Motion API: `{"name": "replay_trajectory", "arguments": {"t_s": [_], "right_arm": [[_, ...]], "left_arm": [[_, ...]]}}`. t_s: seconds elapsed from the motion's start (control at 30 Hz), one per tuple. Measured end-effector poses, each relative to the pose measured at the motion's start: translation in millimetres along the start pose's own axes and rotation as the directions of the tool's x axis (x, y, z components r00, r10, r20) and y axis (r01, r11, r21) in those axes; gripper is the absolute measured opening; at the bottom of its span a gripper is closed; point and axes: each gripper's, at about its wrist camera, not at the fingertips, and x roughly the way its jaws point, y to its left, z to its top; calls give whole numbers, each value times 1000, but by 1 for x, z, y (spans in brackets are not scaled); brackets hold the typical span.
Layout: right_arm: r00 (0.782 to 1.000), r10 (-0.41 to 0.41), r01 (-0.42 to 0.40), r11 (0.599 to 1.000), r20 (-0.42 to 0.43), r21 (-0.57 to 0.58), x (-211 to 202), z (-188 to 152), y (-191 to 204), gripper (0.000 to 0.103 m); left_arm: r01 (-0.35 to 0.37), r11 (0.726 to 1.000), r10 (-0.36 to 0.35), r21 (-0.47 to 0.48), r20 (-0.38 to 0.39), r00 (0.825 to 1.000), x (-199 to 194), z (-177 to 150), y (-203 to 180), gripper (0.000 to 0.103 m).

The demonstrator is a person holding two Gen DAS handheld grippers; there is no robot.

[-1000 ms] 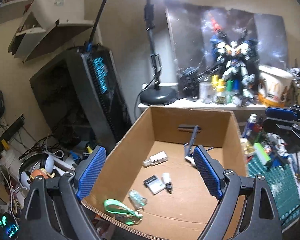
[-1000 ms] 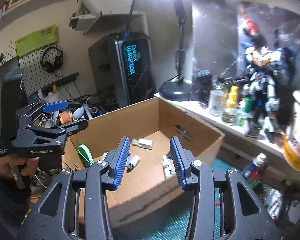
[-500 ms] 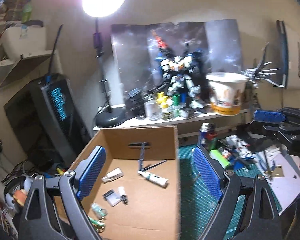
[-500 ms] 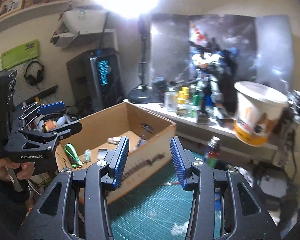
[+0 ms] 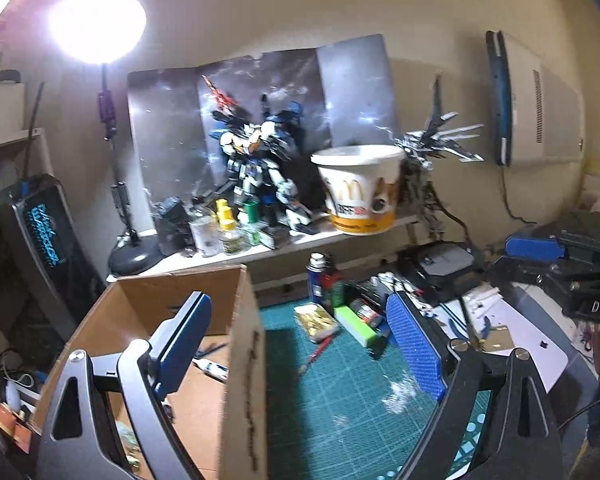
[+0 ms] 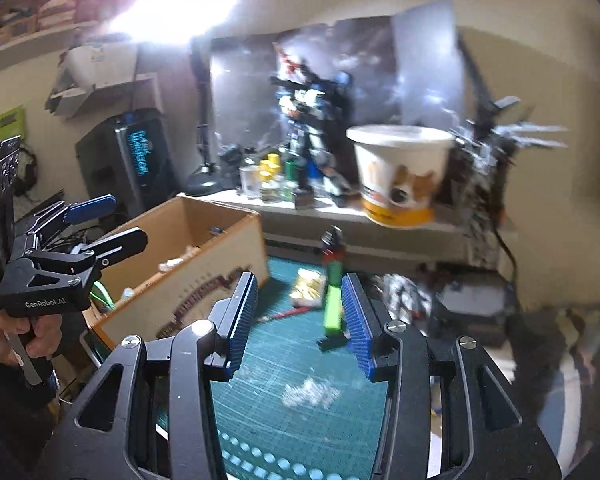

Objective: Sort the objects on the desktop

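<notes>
My left gripper (image 5: 300,340) stands wide open and empty, its fingers astride the right wall of the cardboard box (image 5: 240,360). A white tube (image 5: 212,366) lies inside the box. On the green cutting mat (image 5: 340,392) lie a gold packet (image 5: 316,320), a lime-green marker (image 5: 356,326) and a red pen (image 5: 320,352). My right gripper (image 6: 300,314) hovers over the mat (image 6: 300,360), partly open with nothing between its pads. The marker (image 6: 332,308), packet (image 6: 308,284) and pen (image 6: 288,314) lie just beyond its fingertips. The box (image 6: 204,276) sits to its left.
A spray can (image 5: 316,280) and small bottles stand at the mat's far edge. The shelf behind holds a paper bucket (image 5: 360,196), a robot model (image 5: 260,168), paint jars and a lamp base (image 5: 134,256). Tools and a grey case (image 5: 440,260) crowd the right side.
Both views have swung right, away from the box's inside and toward the green mat. The box now sits at the left of each view. Neither gripper's jaws have changed.
</notes>
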Motion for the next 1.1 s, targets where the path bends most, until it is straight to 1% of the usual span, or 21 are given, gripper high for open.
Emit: {"name": "replay_trajectory", "arguments": {"t_s": [0.23,0.3,0.47,0.6,0.7,0.9,1.1], "right_arm": [[997,-70,72,995,-22,71,-18,-31,-27,41],[996,-85,87,992,-32,87,-21,-39,-33,41],[993,-100,106,987,-54,121,-27,-59,-44,41],[995,-80,89,984,-65,154,-29,-73,-50,41],[993,-83,96,982,-79,163,-27,-80,-54,41],[992,-95,108,978,-79,178,-29,-82,-60,41],[992,-87,104,977,-95,184,-21,-84,-63,41]], "left_arm": [[45,999,-45,-17,3,999,10,-39,-23,90],[56,998,-56,-27,-10,998,16,-48,-26,90],[69,996,-71,-61,-33,997,28,-66,-24,90],[71,994,-77,-80,-66,995,36,-82,-22,90],[65,995,-72,-74,-99,992,43,-87,-21,90],[54,996,-62,-73,-111,992,47,-88,-18,90],[49,996,-59,-80,-131,990,54,-91,-14,90]]}}
